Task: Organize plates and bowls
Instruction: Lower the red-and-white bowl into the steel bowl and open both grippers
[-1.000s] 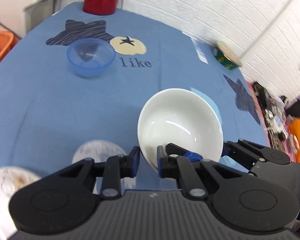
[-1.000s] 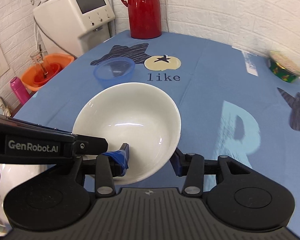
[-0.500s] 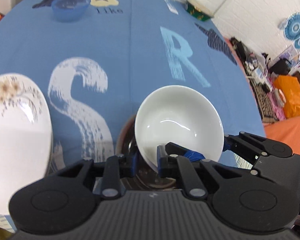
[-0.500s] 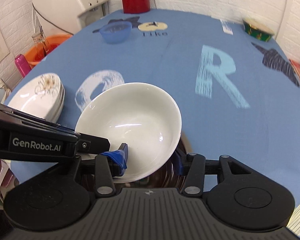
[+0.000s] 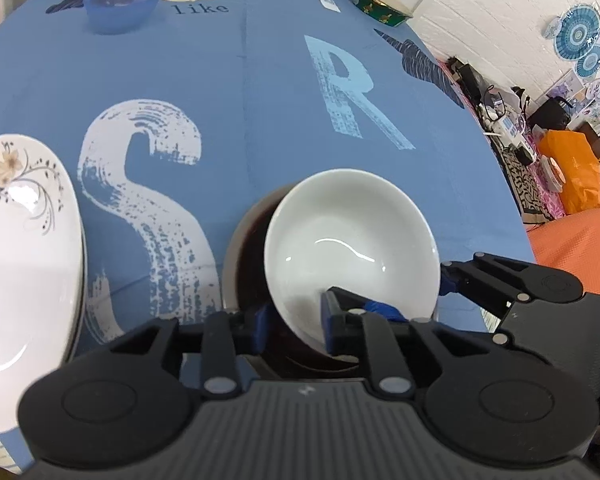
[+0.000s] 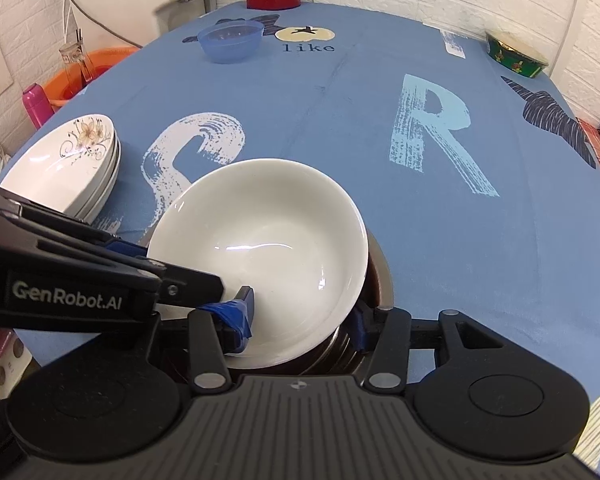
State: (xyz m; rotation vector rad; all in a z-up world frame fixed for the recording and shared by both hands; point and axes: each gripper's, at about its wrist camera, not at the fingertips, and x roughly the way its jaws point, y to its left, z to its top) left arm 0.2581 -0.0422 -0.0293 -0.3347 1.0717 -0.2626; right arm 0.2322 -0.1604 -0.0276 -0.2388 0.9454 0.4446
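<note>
White bowl (image 5: 350, 240), glazed, slick and breakable, is held over a dark bowl (image 5: 244, 264) on the tabletop (image 5: 260, 100), left gripper (image 5: 294, 326) and right gripper (image 6: 304, 320) each clamped on its rim.

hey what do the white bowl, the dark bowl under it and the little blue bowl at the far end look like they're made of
White bowl: likely glazed ceramic; opaque, glossy, sharp highlights. Dark bowl beneath it: probably metal, judging by the thin shiny rim, though mostly hidden. Blue bowl: likely plastic; translucent and tinted, with the tablecloth's print showing through.
</note>
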